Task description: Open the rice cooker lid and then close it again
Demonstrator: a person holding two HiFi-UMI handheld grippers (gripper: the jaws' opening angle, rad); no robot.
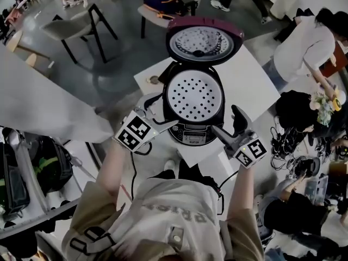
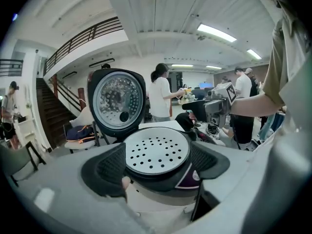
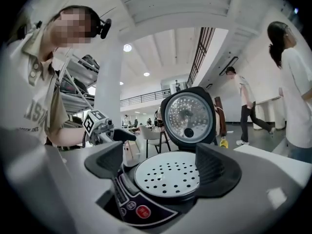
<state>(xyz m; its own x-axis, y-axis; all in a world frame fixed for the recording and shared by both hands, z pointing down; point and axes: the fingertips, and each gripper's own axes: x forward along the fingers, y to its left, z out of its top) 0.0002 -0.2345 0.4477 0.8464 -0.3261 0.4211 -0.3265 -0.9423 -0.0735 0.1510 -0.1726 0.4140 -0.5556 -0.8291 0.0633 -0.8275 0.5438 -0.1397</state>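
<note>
Head view: the rice cooker [image 1: 194, 99] stands on the white table [image 1: 255, 80] with its lid [image 1: 204, 41] swung upright. Your left gripper [image 1: 160, 116] and right gripper [image 1: 225, 121] flank its front. Left gripper view: your jaws are spread wide and grip nothing. Right gripper view: your jaws are equally wide and empty.

I see the rice cooker [image 1: 193, 136] on the worktop [image 1: 253, 78], its lid [image 1: 204, 42] standing up behind the pot. 1 perforated tray [image 1: 194, 95] lies in the pot's mouth. My left gripper [image 1: 162, 114] sits at the cooker's front left and my right gripper [image 1: 225, 121] at its front right, fingers apart, probably just clear of the body. Behind the worktop stand 2 chairs [image 1: 70, 29].
</note>
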